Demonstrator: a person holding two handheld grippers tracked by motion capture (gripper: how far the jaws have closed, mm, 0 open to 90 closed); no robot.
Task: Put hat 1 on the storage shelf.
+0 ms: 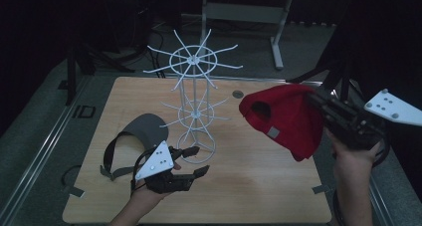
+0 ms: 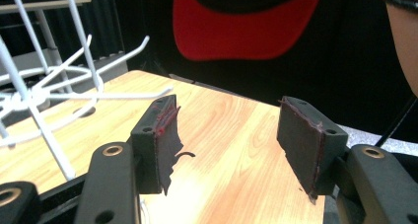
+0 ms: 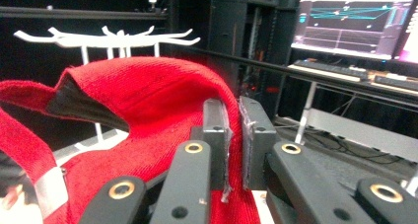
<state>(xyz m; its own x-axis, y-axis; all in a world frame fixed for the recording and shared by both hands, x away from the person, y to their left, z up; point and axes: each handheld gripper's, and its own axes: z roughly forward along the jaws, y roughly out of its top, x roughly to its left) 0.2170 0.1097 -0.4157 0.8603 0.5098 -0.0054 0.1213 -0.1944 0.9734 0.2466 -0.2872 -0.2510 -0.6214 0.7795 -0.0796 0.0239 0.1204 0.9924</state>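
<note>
Red cap (image 1: 286, 117) — brim underside (image 2: 246, 29) visible.

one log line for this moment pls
right gripper: shut on red cap, lifted | left gripper: open, nothing held | grey visor: on table, beside white rack

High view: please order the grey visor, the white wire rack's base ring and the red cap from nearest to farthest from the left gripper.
From the left gripper:
1. White wire rack's base ring, just beyond its jaws.
2. Grey visor, on the table to its left.
3. Red cap, held up at the far right by the right gripper.
</note>
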